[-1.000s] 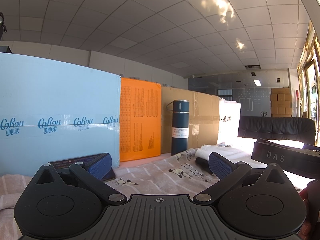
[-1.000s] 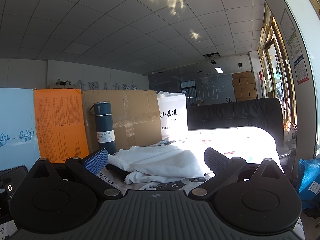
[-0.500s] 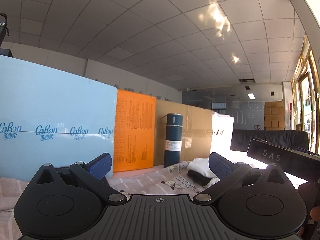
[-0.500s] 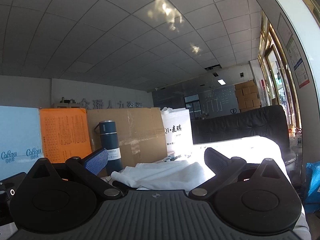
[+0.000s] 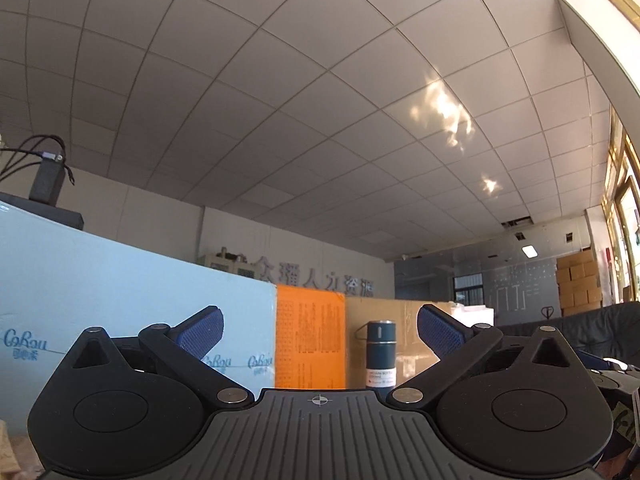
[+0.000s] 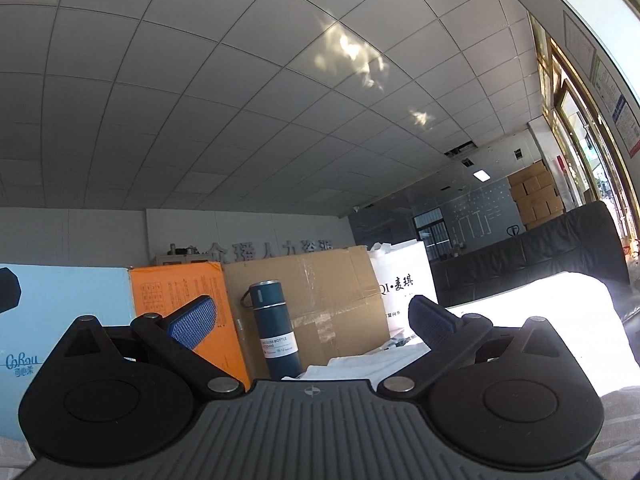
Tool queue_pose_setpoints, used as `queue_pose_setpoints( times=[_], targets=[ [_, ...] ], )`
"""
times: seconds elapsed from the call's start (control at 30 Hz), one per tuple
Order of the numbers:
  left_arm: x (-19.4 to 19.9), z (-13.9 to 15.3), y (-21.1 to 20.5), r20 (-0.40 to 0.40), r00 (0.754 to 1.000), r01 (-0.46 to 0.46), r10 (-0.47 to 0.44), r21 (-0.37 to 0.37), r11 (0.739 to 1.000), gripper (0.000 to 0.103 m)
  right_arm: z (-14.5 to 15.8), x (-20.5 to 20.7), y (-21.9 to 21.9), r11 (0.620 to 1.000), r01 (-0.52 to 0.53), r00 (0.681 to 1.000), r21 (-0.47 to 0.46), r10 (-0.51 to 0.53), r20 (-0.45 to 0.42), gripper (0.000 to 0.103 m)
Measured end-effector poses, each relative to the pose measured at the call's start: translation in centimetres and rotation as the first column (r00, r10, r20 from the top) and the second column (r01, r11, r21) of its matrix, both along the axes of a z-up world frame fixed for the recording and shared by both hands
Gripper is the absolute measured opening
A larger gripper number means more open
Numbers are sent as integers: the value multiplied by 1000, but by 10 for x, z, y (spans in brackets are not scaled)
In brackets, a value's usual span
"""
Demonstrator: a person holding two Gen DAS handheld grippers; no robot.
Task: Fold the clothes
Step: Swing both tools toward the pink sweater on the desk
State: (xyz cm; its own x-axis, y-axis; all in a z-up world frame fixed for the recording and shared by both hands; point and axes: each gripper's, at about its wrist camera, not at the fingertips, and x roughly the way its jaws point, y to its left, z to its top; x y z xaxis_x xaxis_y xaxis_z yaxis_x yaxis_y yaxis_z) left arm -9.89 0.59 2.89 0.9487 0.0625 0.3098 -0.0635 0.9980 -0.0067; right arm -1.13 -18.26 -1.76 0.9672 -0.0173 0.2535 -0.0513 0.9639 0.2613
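Observation:
A white garment [image 6: 372, 364] lies crumpled on the table ahead, only its top edge showing above my right gripper's body in the right wrist view. My right gripper [image 6: 314, 316] stands open with nothing between its blue-padded fingers and is tilted upward. My left gripper [image 5: 318, 326] is open too, empty, and points up toward the ceiling. The garment is hidden in the left wrist view.
A dark blue vacuum bottle [image 6: 276, 332] stands upright before a brown cardboard box [image 6: 320, 300]. An orange box [image 5: 310, 340], a light blue carton [image 5: 120, 292] and a white bag [image 6: 404, 284] line the back. A black sofa [image 6: 540, 256] sits at right.
Both grippers have tilted upward: the table and white garment have dropped toward the bottom of each view and the ceiling fills more. Both stay open and empty.

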Motion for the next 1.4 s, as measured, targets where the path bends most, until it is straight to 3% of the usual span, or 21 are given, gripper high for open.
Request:
queue_pose_setpoints(
  times=[0.1, 0.27, 0.37, 0.43, 0.53, 0.6, 0.7, 0.77, 0.93, 1.0, 1.1, 1.17, 1.23, 1.3, 1.4],
  targets=[
    [-25, 9, 6, 24, 998, -58, 58, -16, 998, 103, 0, -9, -4, 997, -69, 997, 35, 68, 30, 103],
    [-62, 27, 18, 75, 979, -187, 188, -29, 982, 103, 10, -28, 6, 987, -159, 987, 0, 159, 12, 103],
    [-84, 39, 30, 106, 953, -278, 282, -53, 959, 103, 26, -53, 17, 949, -313, 950, -18, 314, 2, 103],
    [-101, 46, 41, 105, 937, -326, 333, -74, 942, 103, 39, -70, 29, 904, -426, 905, -29, 426, -8, 103],
    [-123, 55, 61, 86, 917, -379, 389, -117, 918, 103, 60, -92, 53, 813, -580, 815, -57, 578, -44, 103],
    [-142, 54, 76, 79, 893, -429, 443, -145, 892, 103, 73, -107, 75, 727, -684, 728, -60, 678, -100, 103],
    [-165, 57, 104, 50, 841, -521, 539, -197, 831, 103, 88, -121, 114, 594, -804, 589, -38, 785, -191, 103],
    [-180, 58, 130, 22, 824, -545, 567, -244, 802, 103, 94, -129, 143, 522, -852, 513, -34, 822, -247, 103],
    [-218, 63, 193, -54, 779, -599, 624, -355, 717, 103, 90, -132, 212, 388, -921, 374, -27, 863, -340, 103],
    [-227, 53, 215, -71, 766, -608, 640, -405, 683, 103, 86, -133, 243, 318, -948, 299, -16, 873, -386, 103],
    [-238, 34, 236, -97, 765, -592, 637, -496, 635, 100, 75, -138, 280, 198, -980, 184, -11, 885, -427, 103],
    [-236, 27, 247, -126, 789, -568, 602, -524, 635, 98, 66, -142, 300, 132, -991, 125, -16, 883, -451, 103],
    [-233, 22, 256, -144, 830, -523, 538, -533, 665, 92, 58, -147, 316, 102, -994, 109, -40, 872, -477, 103],
    [-230, 18, 263, -161, 858, -490, 488, -546, 680, 89, 50, -154, 331, 113, -988, 151, -105, 857, -493, 103],
    [-231, 15, 268, -167, 861, -482, 480, -567, 668, 89, 43, -160, 343, 131, -975, 204, -180, 850, -486, 97]
  ],
)
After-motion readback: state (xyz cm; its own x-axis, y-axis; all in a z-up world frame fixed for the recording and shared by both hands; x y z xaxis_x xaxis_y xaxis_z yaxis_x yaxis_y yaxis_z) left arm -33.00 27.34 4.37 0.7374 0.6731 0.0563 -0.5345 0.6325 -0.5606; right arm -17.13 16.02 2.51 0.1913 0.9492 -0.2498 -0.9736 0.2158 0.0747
